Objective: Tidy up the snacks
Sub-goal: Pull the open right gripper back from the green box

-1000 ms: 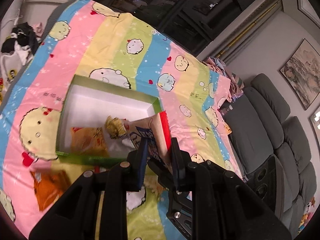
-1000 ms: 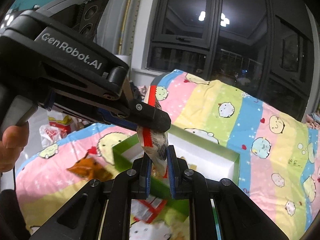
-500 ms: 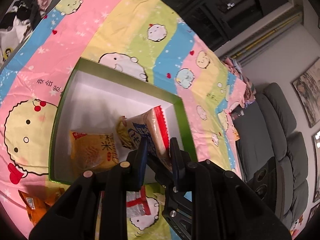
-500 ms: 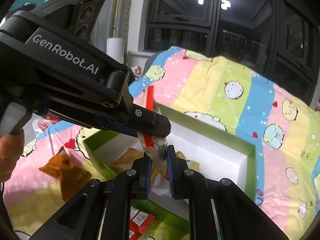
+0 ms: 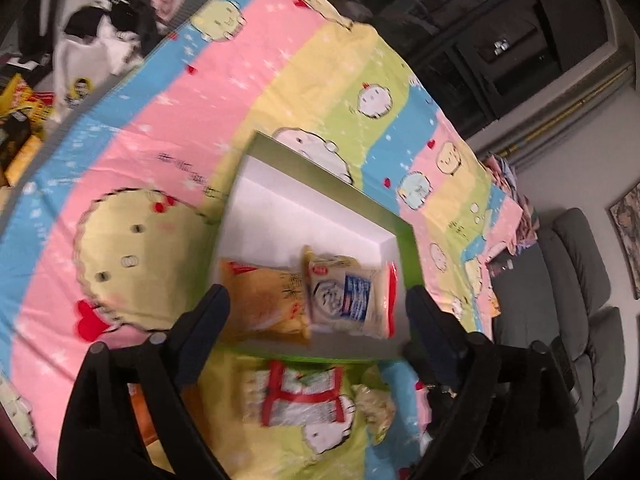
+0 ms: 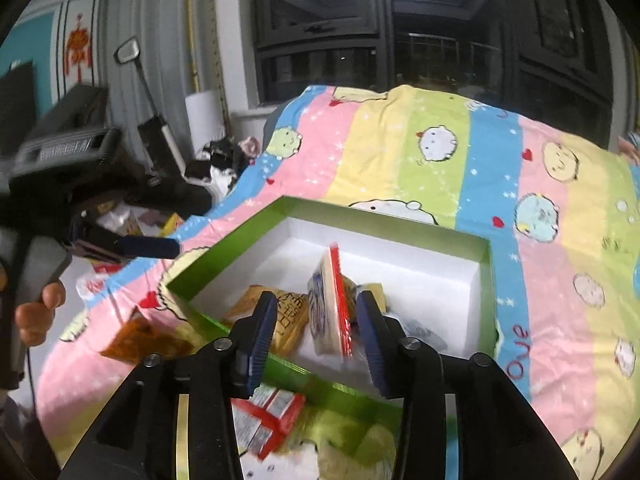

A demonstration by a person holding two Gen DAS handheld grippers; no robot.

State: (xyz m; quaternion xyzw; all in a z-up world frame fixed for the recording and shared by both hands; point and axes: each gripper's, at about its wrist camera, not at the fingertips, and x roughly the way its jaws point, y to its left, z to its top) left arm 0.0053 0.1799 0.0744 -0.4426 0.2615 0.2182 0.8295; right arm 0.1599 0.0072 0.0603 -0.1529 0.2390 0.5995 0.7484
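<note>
A green box with a white inside (image 5: 412, 256) (image 6: 240, 224) lies on the striped cartoon bedspread. Inside it are an orange snack pack (image 5: 264, 300) (image 6: 284, 316) and a beige pack with a blue label and red edge (image 5: 352, 300) (image 6: 330, 316), which stands on edge between the right gripper's open fingers, untouched. My left gripper (image 5: 316, 316) is open above the box's near side. My right gripper (image 6: 316, 328) is open over the box's near edge. A red-and-white pack (image 5: 300, 396) (image 6: 264, 420) lies in front of the box.
An orange pack (image 6: 140, 340) lies on the bedspread left of the box. A pale crumpled pack (image 5: 376, 404) lies near the red-and-white one. A grey sofa (image 5: 580, 320) stands at the right. Clothes and yellow packs (image 5: 24, 100) lie beyond the bed's left edge.
Both grippers have opened and let go of the beige pack, which now rests in the box. The left gripper has drawn back to the left.
</note>
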